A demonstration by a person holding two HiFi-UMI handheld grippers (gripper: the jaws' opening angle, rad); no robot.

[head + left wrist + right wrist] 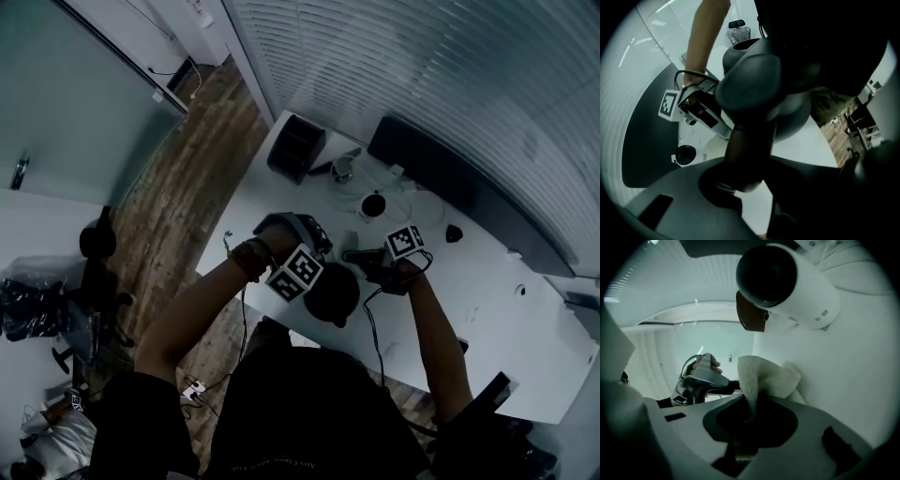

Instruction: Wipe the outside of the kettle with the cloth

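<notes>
Left gripper (740, 180) is clamped tight on the handle (740, 150) of the kettle (754, 79). Just right of the kettle, the right gripper (750, 427) pinches a fold of the cloth (761, 378). Whether the cloth touches the kettle is unclear. One hard push and the kettle could twist in that narrow handle grip.
</notes>
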